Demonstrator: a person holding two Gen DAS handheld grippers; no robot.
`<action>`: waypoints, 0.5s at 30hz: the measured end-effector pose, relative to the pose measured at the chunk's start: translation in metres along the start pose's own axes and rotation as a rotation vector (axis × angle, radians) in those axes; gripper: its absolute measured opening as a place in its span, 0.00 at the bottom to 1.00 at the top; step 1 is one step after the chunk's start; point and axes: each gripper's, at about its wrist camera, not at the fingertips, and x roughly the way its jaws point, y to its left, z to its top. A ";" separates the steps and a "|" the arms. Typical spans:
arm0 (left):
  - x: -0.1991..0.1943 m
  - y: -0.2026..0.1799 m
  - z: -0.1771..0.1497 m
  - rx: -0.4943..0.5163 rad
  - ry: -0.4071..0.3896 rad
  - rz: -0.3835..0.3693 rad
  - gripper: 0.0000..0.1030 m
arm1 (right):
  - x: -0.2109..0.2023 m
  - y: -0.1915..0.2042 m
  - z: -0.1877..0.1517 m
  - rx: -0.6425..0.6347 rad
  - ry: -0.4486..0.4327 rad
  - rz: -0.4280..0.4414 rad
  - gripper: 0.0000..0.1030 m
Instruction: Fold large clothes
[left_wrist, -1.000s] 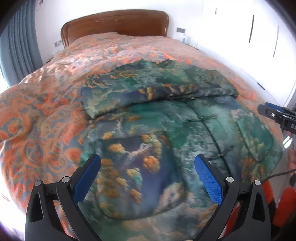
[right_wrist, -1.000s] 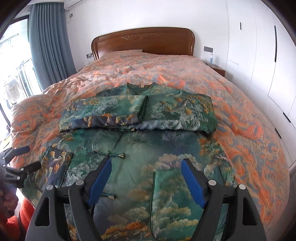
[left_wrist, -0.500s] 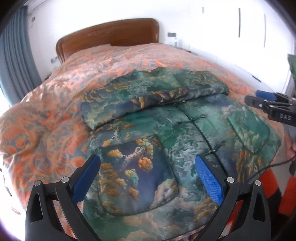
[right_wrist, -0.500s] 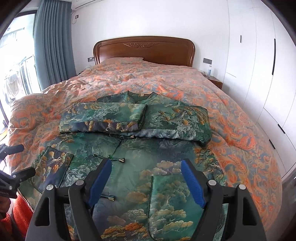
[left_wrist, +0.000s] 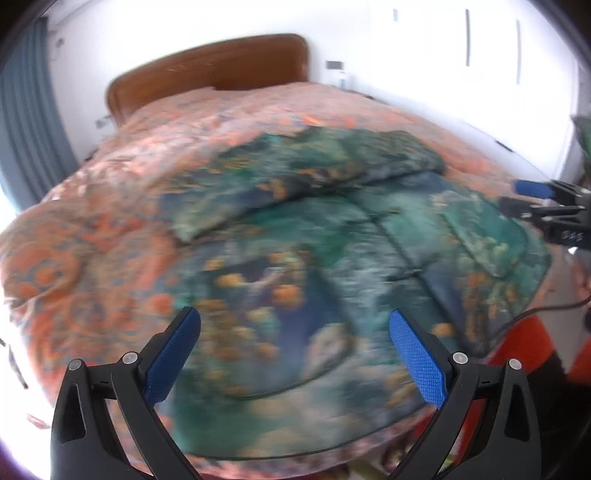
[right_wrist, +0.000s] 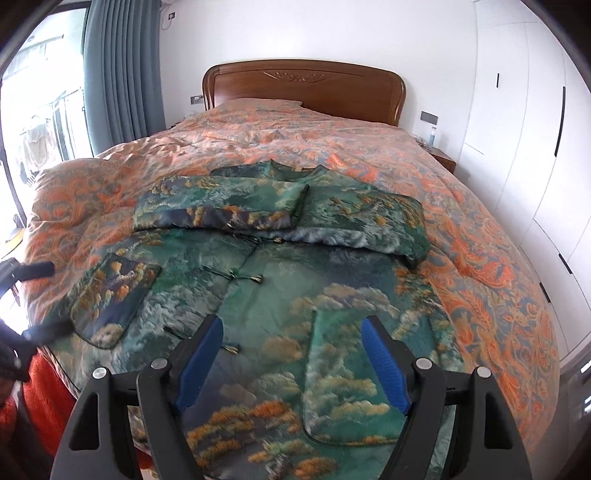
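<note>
Both tongs (left_wrist: 294, 350) (right_wrist: 293, 363) drifted sideways, gaping, above jacket (right_wrist: 280, 295) hem.

A green landscape-print jacket (right_wrist: 280, 280) lies front-up on the bed's near end, both sleeves (right_wrist: 221, 206) folded across its chest.
</note>
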 end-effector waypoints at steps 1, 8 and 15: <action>-0.002 0.013 -0.001 -0.021 -0.003 0.031 0.99 | -0.003 -0.007 -0.002 0.010 0.000 -0.012 0.77; 0.024 0.095 -0.031 -0.239 0.125 0.133 0.99 | -0.013 -0.105 -0.029 0.215 0.040 -0.083 0.77; 0.086 0.088 -0.062 -0.260 0.269 0.050 0.99 | 0.018 -0.170 -0.082 0.396 0.218 0.027 0.77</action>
